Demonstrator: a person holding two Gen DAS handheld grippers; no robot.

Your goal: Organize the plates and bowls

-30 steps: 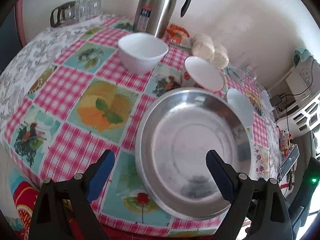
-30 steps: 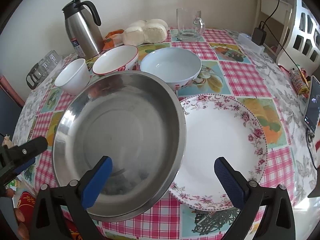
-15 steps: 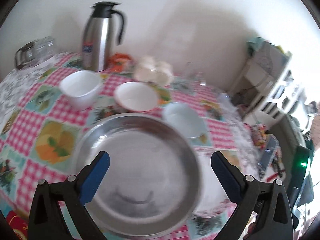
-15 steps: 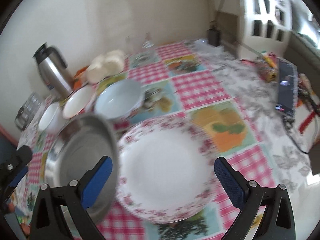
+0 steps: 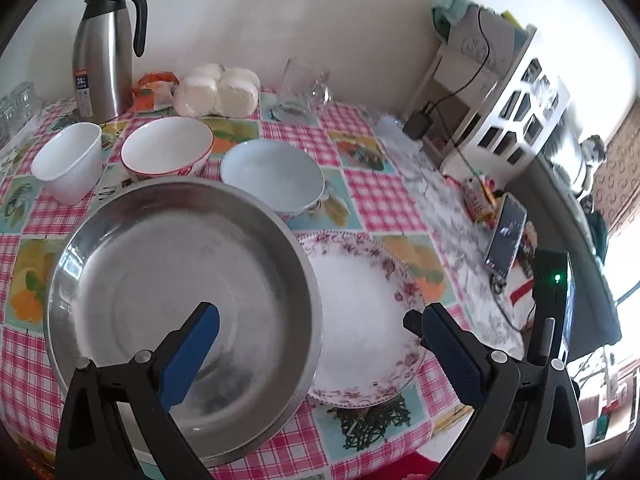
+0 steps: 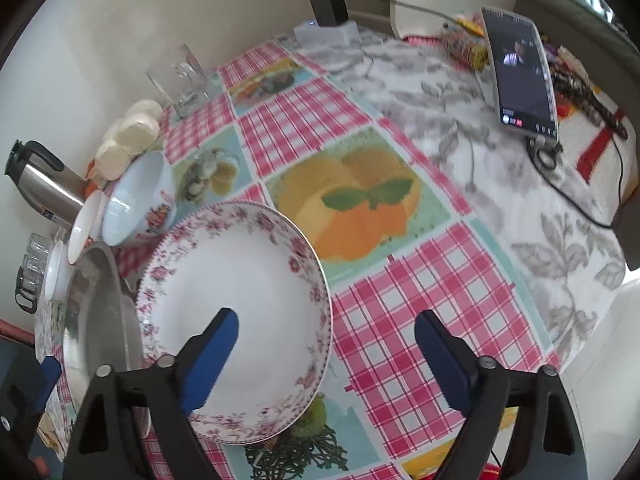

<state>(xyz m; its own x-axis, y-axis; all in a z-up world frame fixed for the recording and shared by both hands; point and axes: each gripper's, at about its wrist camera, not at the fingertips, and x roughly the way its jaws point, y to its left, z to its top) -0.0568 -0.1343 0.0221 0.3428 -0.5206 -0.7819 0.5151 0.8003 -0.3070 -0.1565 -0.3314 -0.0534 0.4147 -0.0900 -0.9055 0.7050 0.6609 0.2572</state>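
Note:
A large steel plate [image 5: 168,280] lies at the table's near edge, its right rim over a floral-rimmed white plate [image 5: 360,320]. Behind stand a pale blue bowl [image 5: 272,176], a red-rimmed white bowl [image 5: 166,148] and a small white bowl [image 5: 68,160]. My left gripper [image 5: 316,348] is open and empty, above the seam between the two plates. My right gripper [image 6: 326,352] is open and empty, over the right edge of the floral plate [image 6: 236,304]; the steel plate [image 6: 100,320] and blue bowl [image 6: 140,200] show at its left.
A steel thermos jug [image 5: 106,48], wrapped white buns [image 5: 218,90] and a glass mug [image 5: 306,84] stand at the back by the wall. A phone [image 6: 522,76] with cables lies on the table's right side. Small glasses [image 6: 32,264] sit far left.
Both grippers swung to the right. The left view now takes in the floral plate; the right view turned away from the steel plate to the floral plate and the table's right side. Nothing was grasped.

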